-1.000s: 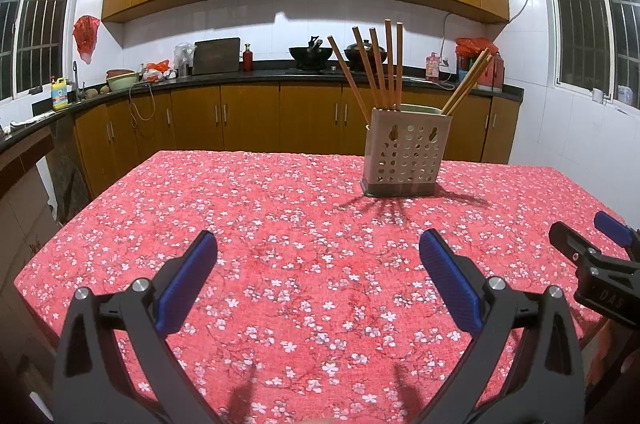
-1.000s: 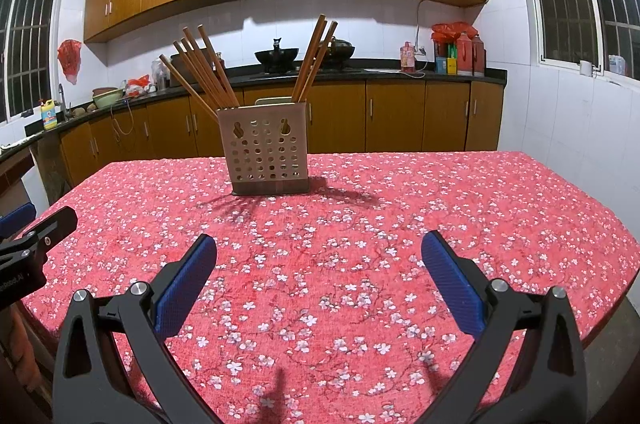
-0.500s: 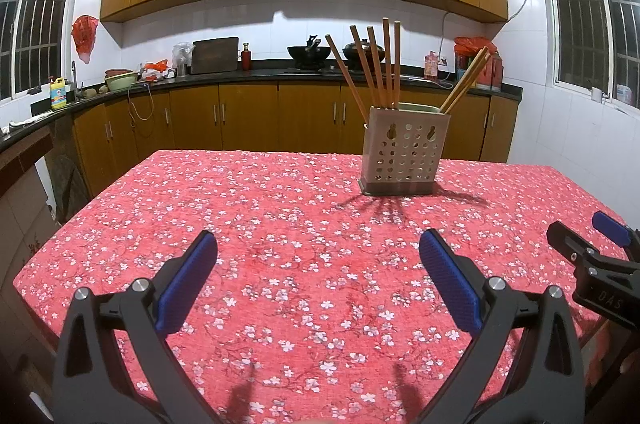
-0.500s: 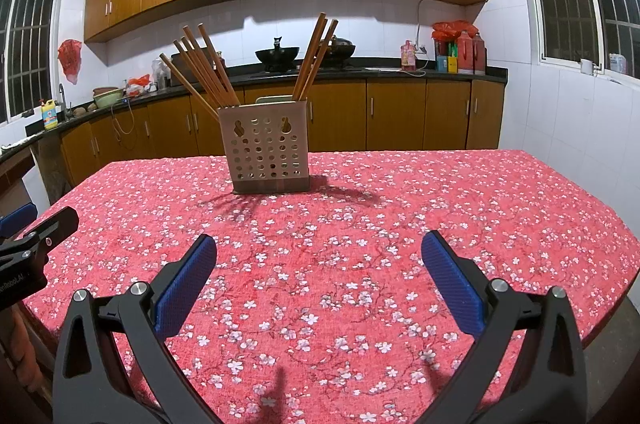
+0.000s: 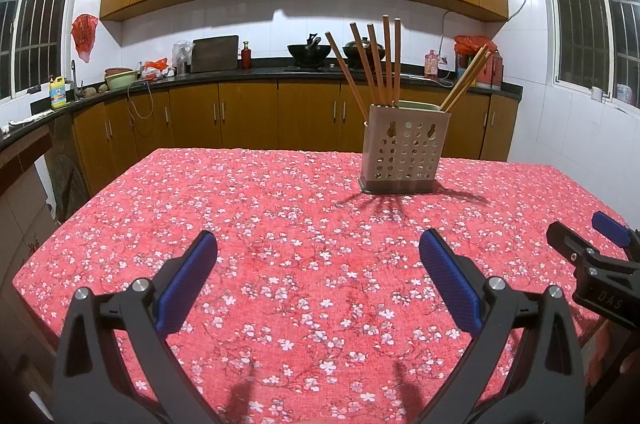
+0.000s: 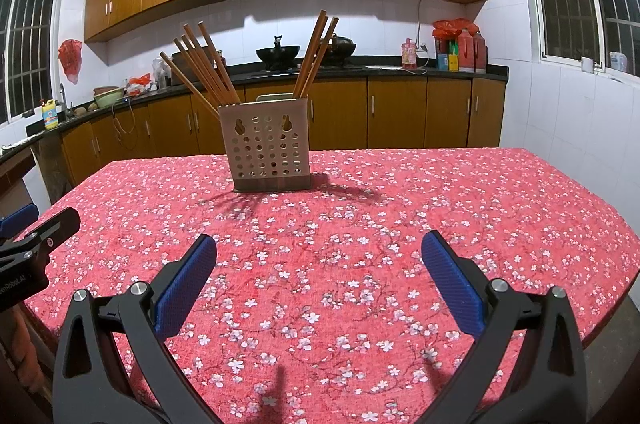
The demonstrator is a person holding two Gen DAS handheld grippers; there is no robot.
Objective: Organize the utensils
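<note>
Both the left tool [image 5: 318, 250] and right tool [image 6: 319, 254] hover wide open and empty, well short of the perforated holder [image 6: 267, 153] mid-tabletop [image 6: 440, 207], whose light, stiff, likely slippery chopsticks [image 6: 202, 63] suit grasping near their tops.

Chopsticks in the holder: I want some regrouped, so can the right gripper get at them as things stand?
Probably yes. The right gripper is open and empty, and only bare tablecloth lies between it and the holder. The chopsticks stick out well above the rim.
</note>
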